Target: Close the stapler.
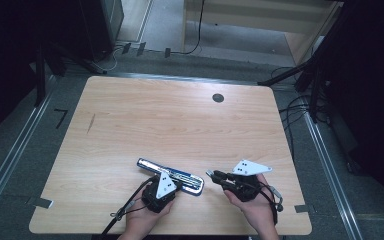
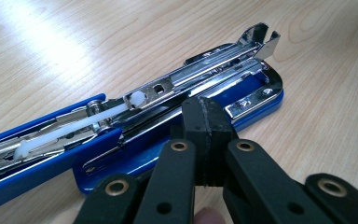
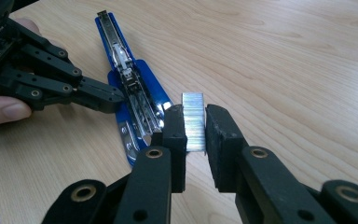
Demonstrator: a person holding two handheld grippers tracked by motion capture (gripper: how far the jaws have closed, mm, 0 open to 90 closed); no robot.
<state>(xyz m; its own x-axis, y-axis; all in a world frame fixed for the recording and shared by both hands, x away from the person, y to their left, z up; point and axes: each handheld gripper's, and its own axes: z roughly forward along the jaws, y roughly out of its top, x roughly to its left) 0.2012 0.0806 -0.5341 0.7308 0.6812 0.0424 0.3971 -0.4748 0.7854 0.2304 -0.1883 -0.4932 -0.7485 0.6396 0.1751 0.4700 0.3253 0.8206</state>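
Silver staples [image 3: 194, 122], a short strip of them, sit clenched between the pads of our right gripper [image 3: 195, 128], standing upright in the right gripper view with their top edge poking above the jaw tips. We hold them off the wooden table [image 1: 180, 120], just to the right of the stapler [image 1: 172, 176] in the high view.

Next out, our left gripper [image 2: 205, 135] is clamped shut with its pads meeting, nothing between them, and its tips rest against the side of the opened stapler's blue base, near the middle of its length. We judge it is there to steady the tool.

Beyond that lies the stapler itself, opened flat, its chrome magazine channel [image 2: 205, 77] facing up. Its long axis runs on a slant across the near part of the table, from upper left to lower right in the high view, and the lower right end is the one close to our right gripper [image 1: 215, 175]. In the right gripper view the channel runs away from us toward the upper left, just left of the strip.

So the move turns on alignment: the strip lies to the right of the channel and stands up out of our jaws, while the channel lies flat. We judge the right hand must go left and lay the strip along the channel.
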